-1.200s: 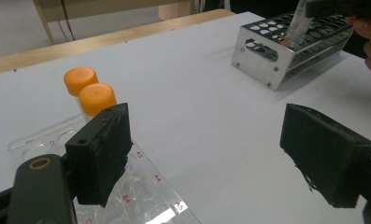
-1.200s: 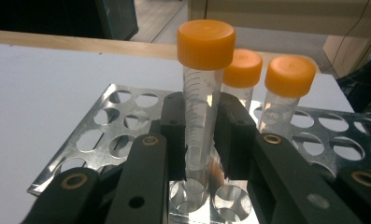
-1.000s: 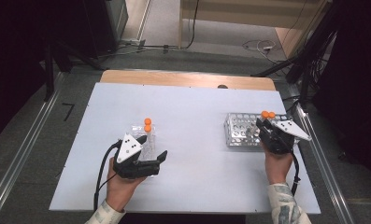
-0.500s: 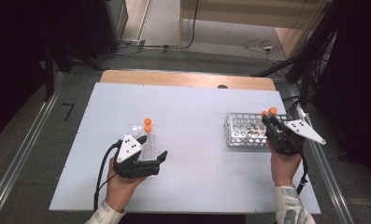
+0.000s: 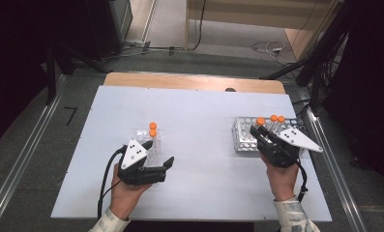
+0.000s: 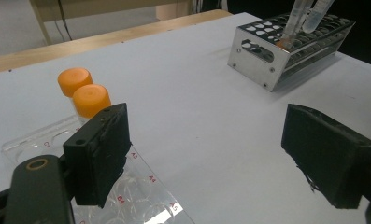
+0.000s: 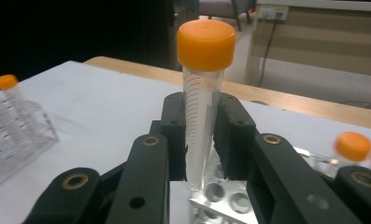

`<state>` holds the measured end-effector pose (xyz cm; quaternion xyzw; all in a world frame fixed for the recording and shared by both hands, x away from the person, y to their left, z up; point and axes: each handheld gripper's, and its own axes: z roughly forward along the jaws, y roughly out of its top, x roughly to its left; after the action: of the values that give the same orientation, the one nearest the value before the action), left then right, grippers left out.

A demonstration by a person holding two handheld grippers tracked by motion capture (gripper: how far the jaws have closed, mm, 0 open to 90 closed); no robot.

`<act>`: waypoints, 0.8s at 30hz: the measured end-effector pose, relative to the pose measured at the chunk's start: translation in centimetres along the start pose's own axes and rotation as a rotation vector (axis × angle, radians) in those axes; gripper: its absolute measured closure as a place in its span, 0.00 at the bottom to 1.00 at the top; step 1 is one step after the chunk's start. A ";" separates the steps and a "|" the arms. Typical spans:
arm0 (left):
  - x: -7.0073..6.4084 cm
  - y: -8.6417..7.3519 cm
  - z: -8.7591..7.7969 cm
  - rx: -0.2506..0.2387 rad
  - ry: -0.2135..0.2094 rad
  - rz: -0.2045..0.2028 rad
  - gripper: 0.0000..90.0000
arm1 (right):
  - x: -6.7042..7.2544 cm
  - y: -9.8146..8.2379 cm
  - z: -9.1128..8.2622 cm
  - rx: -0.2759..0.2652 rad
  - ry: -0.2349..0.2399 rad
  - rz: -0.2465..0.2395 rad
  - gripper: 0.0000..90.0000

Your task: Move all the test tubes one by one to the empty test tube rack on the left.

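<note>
My right gripper [image 5: 258,131] is shut on a clear tube with an orange cap [image 5: 260,121], which it holds upright over the left part of the metal rack [image 5: 243,143]. In the right gripper view the black jaws [image 7: 199,121] clamp the tube [image 7: 198,140] below its cap, and its tip hangs just above the rack's holes [image 7: 220,200]. Two more orange-capped tubes [image 5: 277,118] stand in the rack. My left gripper [image 5: 166,165] rests on the table, open, with nothing between the jaws [image 6: 216,158]. Beside it lies a clear well plate [image 5: 148,145] with two orange-capped tubes [image 6: 82,91].
The white table top [image 5: 204,116] ends at a wooden strip [image 5: 189,81] along the far side. Metal rails run along the floor at both sides. Cables lie on the floor behind the table. A cable trails from each gripper toward the person.
The right gripper has risen and shifted left over the rack with a tube in its jaws; that tube's cap now stands apart from the other two. The left gripper has stayed put.
</note>
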<state>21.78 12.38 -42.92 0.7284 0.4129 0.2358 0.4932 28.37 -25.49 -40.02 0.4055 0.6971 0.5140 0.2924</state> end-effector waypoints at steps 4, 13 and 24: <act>-0.2 0.0 0.2 0.006 -0.010 -0.002 0.15 | 1.5 -0.3 0.4 0.024 0.057 -0.020 0.81; -1.0 0.4 0.4 -0.004 -0.016 0.007 0.13 | 4.6 -1.6 1.8 0.092 0.159 -0.065 0.81; -2.0 1.6 0.9 -0.022 -0.055 0.001 0.14 | 7.6 -2.6 2.6 0.139 0.239 -0.100 0.81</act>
<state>21.95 9.96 -41.71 0.7294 0.3963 0.2204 0.5121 26.02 -18.05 -43.22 0.3254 0.7803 0.4937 0.2038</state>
